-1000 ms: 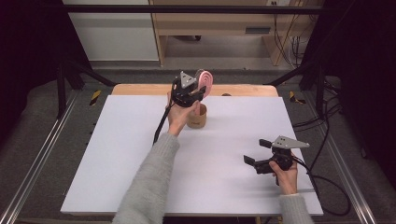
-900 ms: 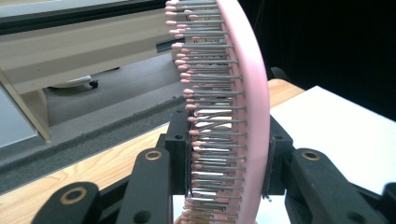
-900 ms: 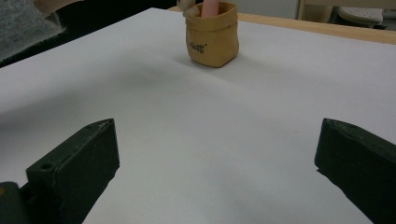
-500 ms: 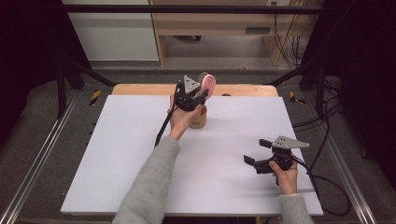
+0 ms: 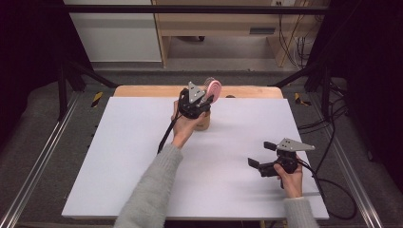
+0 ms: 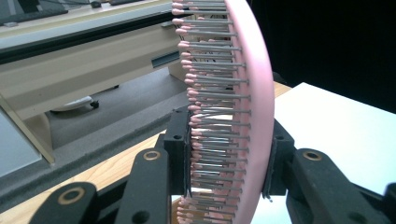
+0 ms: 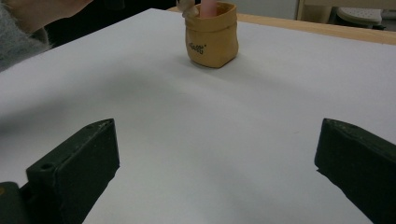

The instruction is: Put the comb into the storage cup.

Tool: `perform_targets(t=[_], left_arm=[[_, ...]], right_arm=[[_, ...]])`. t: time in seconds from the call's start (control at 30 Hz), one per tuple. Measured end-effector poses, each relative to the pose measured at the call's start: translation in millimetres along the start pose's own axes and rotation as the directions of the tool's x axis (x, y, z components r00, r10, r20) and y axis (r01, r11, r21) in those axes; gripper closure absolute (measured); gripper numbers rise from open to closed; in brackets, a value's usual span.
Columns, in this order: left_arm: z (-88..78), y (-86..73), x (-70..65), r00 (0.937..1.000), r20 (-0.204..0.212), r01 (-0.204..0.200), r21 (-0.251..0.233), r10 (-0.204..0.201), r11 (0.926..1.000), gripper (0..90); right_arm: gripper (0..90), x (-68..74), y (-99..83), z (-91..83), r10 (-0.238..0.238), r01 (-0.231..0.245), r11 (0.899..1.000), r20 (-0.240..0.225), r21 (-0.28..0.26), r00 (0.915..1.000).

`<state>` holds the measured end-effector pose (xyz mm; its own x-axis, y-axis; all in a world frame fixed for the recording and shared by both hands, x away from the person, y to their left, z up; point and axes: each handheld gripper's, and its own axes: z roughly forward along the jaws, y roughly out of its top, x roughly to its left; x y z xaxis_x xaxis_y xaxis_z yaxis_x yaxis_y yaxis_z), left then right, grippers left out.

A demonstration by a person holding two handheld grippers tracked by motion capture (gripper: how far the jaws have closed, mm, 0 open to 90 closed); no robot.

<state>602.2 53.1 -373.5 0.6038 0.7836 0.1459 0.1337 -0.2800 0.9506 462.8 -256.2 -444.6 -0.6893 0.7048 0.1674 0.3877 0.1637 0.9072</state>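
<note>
A pink hairbrush [image 5: 214, 89] stands upright at the far middle of the white table [image 5: 119, 156], its handle [image 7: 208, 7] down inside a small tan fabric pouch [image 5: 203, 124]. My left gripper [image 5: 206, 97] is shut on the brush head. In the left gripper view the jaws press the bristle side and the pink back of the hairbrush [image 6: 252, 93]. My right gripper [image 5: 260, 154] rests low at the right front of the table, open, with nothing between its fingers. The right gripper view looks across bare table past that gripper [image 7: 217, 158] to the pouch [image 7: 211, 35].
A wooden board edge [image 5: 247, 91] shows beyond the white table top. Metal rails [image 5: 43, 156] run along both sides, and cables [image 5: 332, 185] trail off to the right. A pale cabinet [image 5: 114, 33] and a wooden desk [image 5: 223, 23] stand behind the table.
My left gripper and the brush have shifted slightly right and a touch lower over the pouch. The right gripper has stayed still.
</note>
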Motion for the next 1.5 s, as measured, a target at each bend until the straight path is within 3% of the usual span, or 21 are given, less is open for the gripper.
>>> perform_targets(t=[0.67, 1.5], left_arm=[[-1.2, -4.3, -11.7, 0.9996, 0.023, -0.018, -0.023, 0.019, 0.9996, 60.7], [3.8, -2.0, -24.2, 0.9983, 0.044, -0.037, -0.009, 0.037, 0.9993, 58.0]], right_arm=[[0.4, 1.0, 0.9, 0.2, -0.005, 0.005, 1.0, -0.002, -0.001, 1.0], [0.5, 1.6, 1.6, -0.1, -0.003, 0.003, 1.0, -0.005, -0.005, 1.0]])
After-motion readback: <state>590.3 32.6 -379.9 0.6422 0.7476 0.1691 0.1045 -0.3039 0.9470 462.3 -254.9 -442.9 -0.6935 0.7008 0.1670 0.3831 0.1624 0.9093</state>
